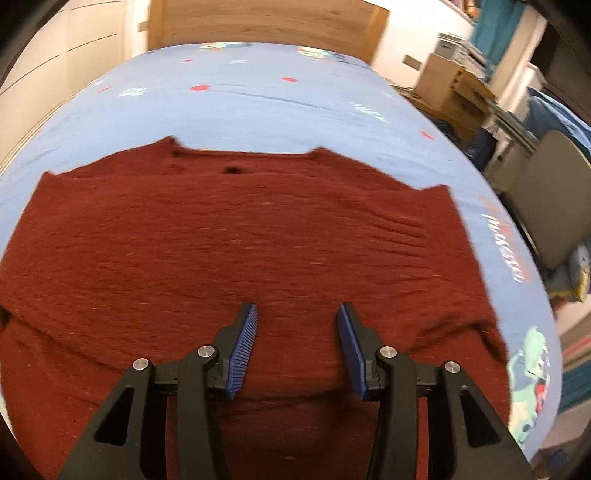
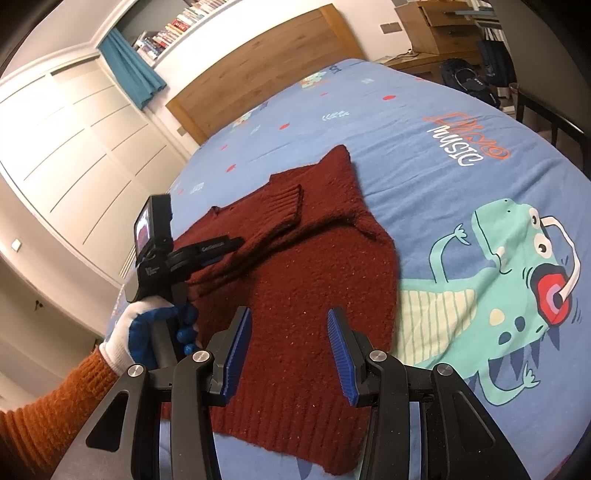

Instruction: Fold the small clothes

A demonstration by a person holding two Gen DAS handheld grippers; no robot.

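At the far left of the right wrist view, white panelled wardrobe doors (image 2: 70, 155) line the wall, and below them a person's orange knitted sleeve (image 2: 48, 410) leads to a left hand (image 2: 147, 332) in a white and blue glove, wrapped around the grip of the left gripper (image 2: 229, 245). That tool points out over the dark red knitted sweater (image 2: 314, 280), and from this side its jaws cannot be made out; in its own camera the left gripper (image 1: 297, 345) shows its two blue ribbed pads (image 1: 243, 350) standing apart above the knit with nothing between them. The sweater (image 1: 240, 240) lies flat on the blue bed cover (image 1: 258, 99), its neckline toward the wooden headboard (image 1: 266, 22), and one sleeve with a ribbed cuff (image 2: 284, 201) is folded in across the body. Nearer the middle of the right wrist view, the right gripper (image 2: 290, 350) hangs over the ribbed hem of the sweater, its blue pads (image 2: 341, 354) likewise apart and gripping nothing. Further right, the bed cover (image 2: 424, 177) carries orange and white lettering (image 2: 461, 146) and a large green cartoon dinosaur (image 2: 509, 280) wearing headphones, just beside the sweater's right edge. Beyond the bed's far right corner stand wooden furniture (image 2: 436, 33) and a dark bag (image 2: 469, 79).
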